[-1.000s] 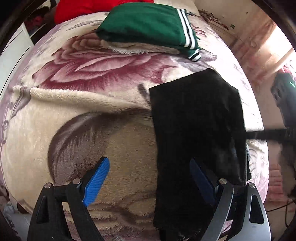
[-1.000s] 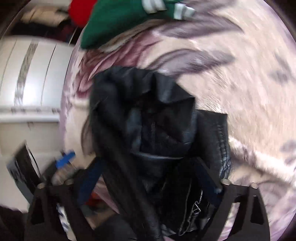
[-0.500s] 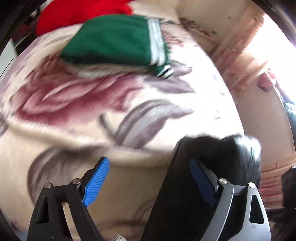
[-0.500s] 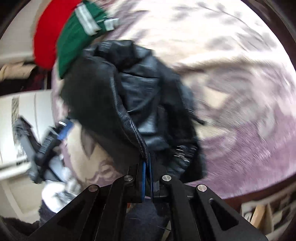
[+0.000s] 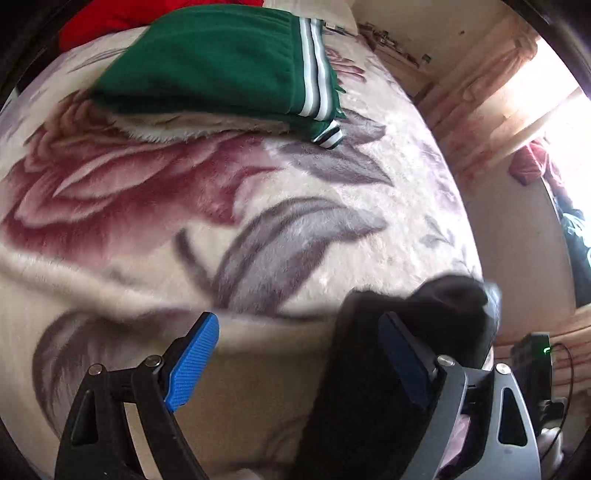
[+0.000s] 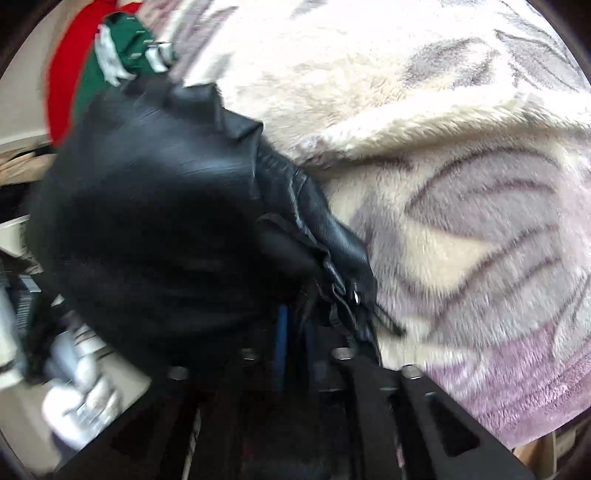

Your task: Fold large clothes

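A black leather jacket (image 6: 155,206) hangs bunched in front of my right gripper (image 6: 291,332), whose blue pads are pressed together on its edge near the zipper. In the left wrist view the same jacket (image 5: 436,306) lies dark at the lower right, over my right-hand finger. My left gripper (image 5: 295,362) is open, its blue pads wide apart, with nothing between them, low over the bed. A folded green garment with white stripes (image 5: 229,62) lies at the far side of the bed; it also shows in the right wrist view (image 6: 110,55).
A plush floral blanket (image 5: 184,206) covers the bed. A red garment (image 5: 110,18) lies behind the green one. The bed edge and a wall (image 5: 517,240) are to the right. Clutter sits on the floor (image 6: 74,387) at the left.
My right gripper closed on the black jacket and has pulled it up and toward the bed's edge. The jacket slid out of the middle of the left wrist view to its lower right.
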